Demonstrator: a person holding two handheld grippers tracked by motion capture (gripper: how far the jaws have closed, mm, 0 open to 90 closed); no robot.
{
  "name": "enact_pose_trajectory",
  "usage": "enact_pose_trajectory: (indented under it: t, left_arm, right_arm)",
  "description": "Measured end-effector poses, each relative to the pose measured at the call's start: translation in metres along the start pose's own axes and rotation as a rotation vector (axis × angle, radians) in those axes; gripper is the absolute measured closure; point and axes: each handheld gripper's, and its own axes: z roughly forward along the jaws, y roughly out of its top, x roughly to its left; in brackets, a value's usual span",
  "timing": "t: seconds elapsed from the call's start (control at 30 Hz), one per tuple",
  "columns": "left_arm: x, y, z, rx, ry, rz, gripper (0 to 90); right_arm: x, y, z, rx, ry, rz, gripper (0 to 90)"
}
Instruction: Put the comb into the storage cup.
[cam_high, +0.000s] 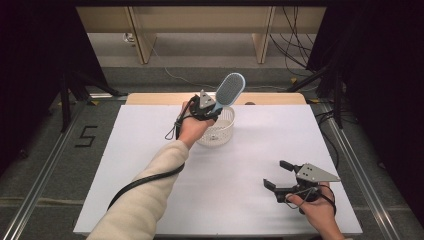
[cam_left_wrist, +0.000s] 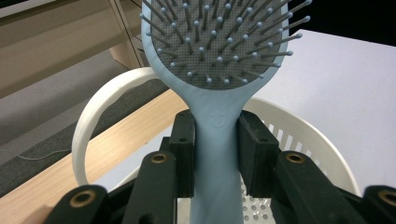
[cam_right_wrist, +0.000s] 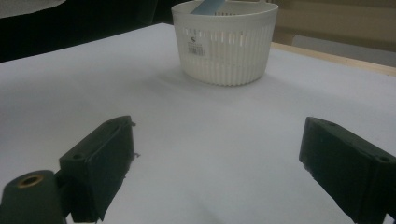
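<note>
A light blue hairbrush (cam_high: 227, 91) with grey bristles stands upright, its handle going down into a white slotted basket (cam_high: 223, 129) at the far middle of the table. My left gripper (cam_high: 209, 111) is shut on the brush's handle (cam_left_wrist: 217, 140) just below the head, above the basket rim (cam_left_wrist: 100, 100). The brush handle tip (cam_right_wrist: 208, 6) pokes into the basket (cam_right_wrist: 226, 44) in the right gripper view. My right gripper (cam_high: 278, 174) hovers low over the white tabletop at the near right, open, with nothing between its jaws.
The white tabletop (cam_high: 150, 160) covers a wooden table whose bare strip (cam_high: 150, 98) shows at the far edge. Beyond it stand wooden furniture legs (cam_high: 142, 45) and cables (cam_high: 292, 47) on the floor. A metal rail (cam_high: 350, 160) runs along the right side.
</note>
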Motion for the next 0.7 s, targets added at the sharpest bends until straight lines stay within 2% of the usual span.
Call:
enact_pose_trajectory:
  t: [0.7]
  left_arm:
    - [-0.0014,-0.0021,0.0028,0.020,-0.014,0.005,69.0]
  right_arm:
    - [0.0001,0.0000,0.0000,-0.001,0.001,0.002,11.1]
